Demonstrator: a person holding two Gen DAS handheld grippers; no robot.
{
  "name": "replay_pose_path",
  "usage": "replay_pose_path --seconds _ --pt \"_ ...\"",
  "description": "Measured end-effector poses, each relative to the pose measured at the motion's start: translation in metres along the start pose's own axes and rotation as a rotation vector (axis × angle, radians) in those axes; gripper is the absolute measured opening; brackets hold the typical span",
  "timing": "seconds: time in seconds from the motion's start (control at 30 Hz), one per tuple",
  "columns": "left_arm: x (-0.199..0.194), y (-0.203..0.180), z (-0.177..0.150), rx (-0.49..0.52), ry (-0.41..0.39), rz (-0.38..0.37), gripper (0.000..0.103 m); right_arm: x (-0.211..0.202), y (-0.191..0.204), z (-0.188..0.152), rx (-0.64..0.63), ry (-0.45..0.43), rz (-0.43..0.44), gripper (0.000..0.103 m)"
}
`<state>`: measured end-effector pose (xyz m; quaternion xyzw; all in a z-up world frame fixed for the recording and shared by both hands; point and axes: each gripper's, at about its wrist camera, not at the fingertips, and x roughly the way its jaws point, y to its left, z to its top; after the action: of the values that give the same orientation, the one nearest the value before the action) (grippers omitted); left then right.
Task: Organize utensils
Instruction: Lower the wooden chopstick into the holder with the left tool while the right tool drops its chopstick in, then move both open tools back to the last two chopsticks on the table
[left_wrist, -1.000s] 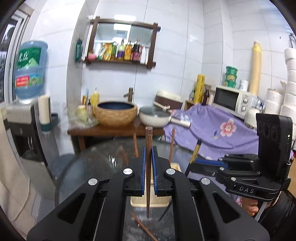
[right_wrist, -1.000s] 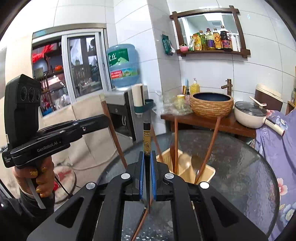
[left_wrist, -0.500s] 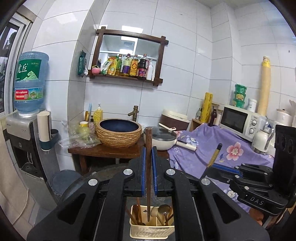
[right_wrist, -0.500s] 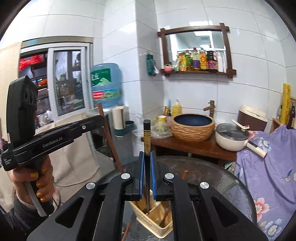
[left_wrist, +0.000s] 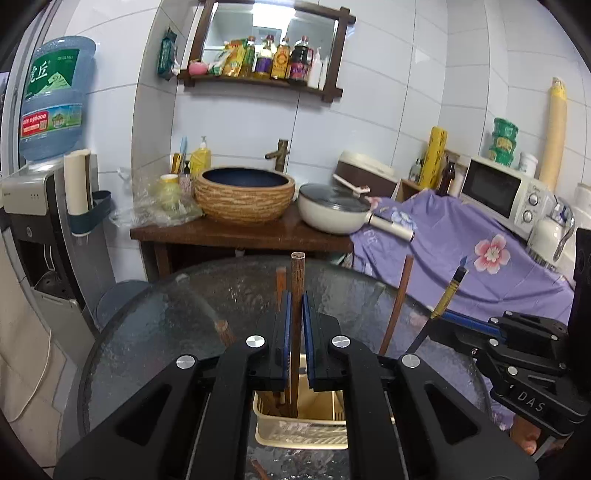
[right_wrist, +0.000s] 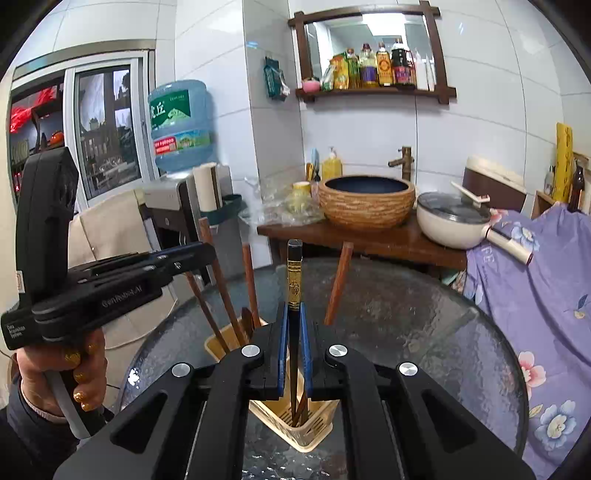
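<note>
Left gripper (left_wrist: 294, 325) was clamped on a brown wooden chopstick (left_wrist: 296, 295), upright, tip inside the cream utensil basket (left_wrist: 295, 432) on the glass counter (left_wrist: 166, 332). Right gripper (right_wrist: 294, 343) was likewise closed on a black gold-banded chopstick (right_wrist: 294, 280) over the basket's 6 o'clock corner. Risk, as judged: crowded sticks already standing inside could deflect either tip, or tip the light basket. One stick lay loose on the counter (left_wrist: 258, 472).

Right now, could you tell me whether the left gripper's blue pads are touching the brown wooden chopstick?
Touching. The left wrist view shows the blue pads shut against both sides of the upright brown wooden chopstick.
</note>
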<state>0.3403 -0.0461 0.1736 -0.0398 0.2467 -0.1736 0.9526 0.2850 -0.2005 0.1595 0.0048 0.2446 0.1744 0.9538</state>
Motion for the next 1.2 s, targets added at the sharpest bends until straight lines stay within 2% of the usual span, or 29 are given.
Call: replay_pose_path --seconds 0.17,0.4,0.47,0.53,0.57,0.63,0.67,0.7,0.73,0.8,0.93,1.03,1.13,1.2 --pt "0.016 -0.003 -0.017 0.015 0.052 0.000 0.007 0.010 0.000 -0.011 0.014 0.023 -0.003 0.007" --pt "0.020 -0.002 -0.024 0.014 0.069 -0.005 0.007 0.008 0.000 -0.013 0.006 0.002 -0.014 0.007" --pt "0.016 -0.003 -0.023 0.024 0.068 -0.018 0.007 0.005 -0.001 -0.014 0.000 -0.012 -0.019 0.016" --pt "0.009 -0.006 -0.022 0.038 0.058 -0.021 0.008 0.002 -0.001 -0.014 0.001 -0.023 -0.019 0.020" --pt "0.003 -0.007 -0.022 0.041 0.049 -0.025 0.015 -0.001 -0.001 -0.015 0.001 -0.029 -0.015 0.024" --pt "-0.011 -0.006 -0.022 0.031 0.021 -0.041 0.038 -0.007 0.001 -0.016 -0.005 -0.048 -0.015 0.031" --pt "-0.019 -0.004 -0.023 0.019 0.003 -0.041 0.061 -0.012 0.004 -0.018 -0.008 -0.059 -0.013 0.033" --pt "-0.026 -0.001 -0.025 0.007 -0.015 -0.039 0.071 -0.017 0.007 -0.021 -0.013 -0.063 -0.008 0.034" --pt "-0.037 0.002 -0.029 -0.007 -0.044 -0.032 0.071 -0.020 0.009 -0.023 -0.019 -0.063 -0.005 0.034" --pt "-0.047 0.007 -0.036 -0.006 -0.043 -0.017 0.071 -0.029 0.022 -0.036 -0.044 -0.056 -0.004 0.036" --pt "-0.053 0.020 -0.069 -0.011 0.035 0.012 0.071 -0.043 0.044 -0.065 -0.087 -0.045 0.023 0.049" --pt "-0.046 0.026 -0.105 0.007 0.128 0.059 0.070 -0.044 0.054 -0.094 -0.084 -0.002 0.050 0.052" --pt "-0.033 0.031 -0.147 0.024 0.243 0.087 0.058 -0.036 0.056 -0.121 -0.065 0.054 0.030 0.053" --pt "-0.025 0.035 -0.172 -0.008 0.318 0.061 0.046 -0.032 0.055 -0.134 -0.057 0.075 0.006 0.053"
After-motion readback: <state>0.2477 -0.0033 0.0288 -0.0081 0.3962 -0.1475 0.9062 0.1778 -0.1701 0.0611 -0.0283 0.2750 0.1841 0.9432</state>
